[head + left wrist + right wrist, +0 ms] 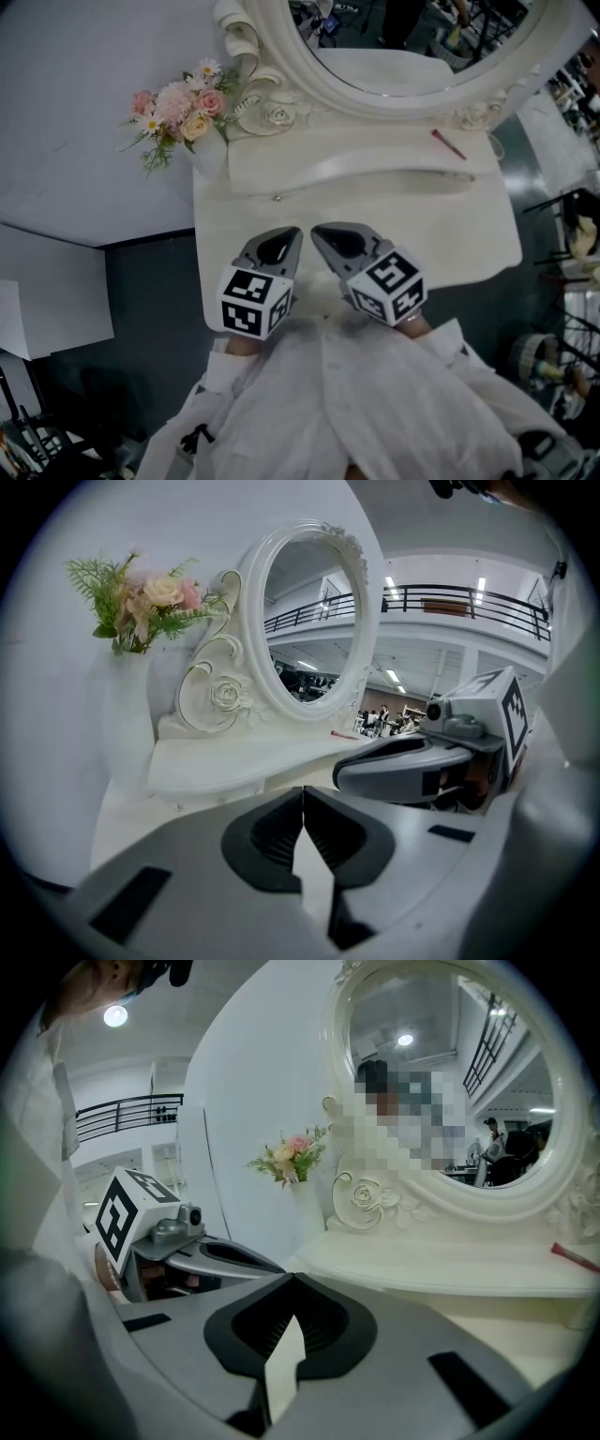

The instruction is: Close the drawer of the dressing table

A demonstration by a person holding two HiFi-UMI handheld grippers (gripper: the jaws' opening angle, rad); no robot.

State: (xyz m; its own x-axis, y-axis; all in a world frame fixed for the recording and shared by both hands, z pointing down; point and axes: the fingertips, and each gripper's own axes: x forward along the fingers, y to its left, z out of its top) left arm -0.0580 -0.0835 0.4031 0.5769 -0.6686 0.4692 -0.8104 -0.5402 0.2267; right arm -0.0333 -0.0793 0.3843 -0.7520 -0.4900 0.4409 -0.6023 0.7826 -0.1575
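Cream-white dressing table [469, 234]: smooth painted top with a soft sheen; what lies under the paint can't be told.
Oval mirror in carved white frame [394, 33], 12 o'clock: glass glossy, frame satin, moulded scrolls and roses.
Pink-and-cream flower bunch [183, 105], 10 o'clock: petals matt; cloth or plastic, can't tell.
Left tool [292, 234] and right tool [321, 232], centre: grey shells look like smooth matt plastic. Black ribbed pads [277, 832] duller, rubbery look.
Black-and-white marker cubes [253, 300]: flat matt print.
White cloth sleeves [375, 403], 6 o'clock: wrinkled, matt.
Dark floor [150, 281], 8 o'clock: smooth, faint gloss.
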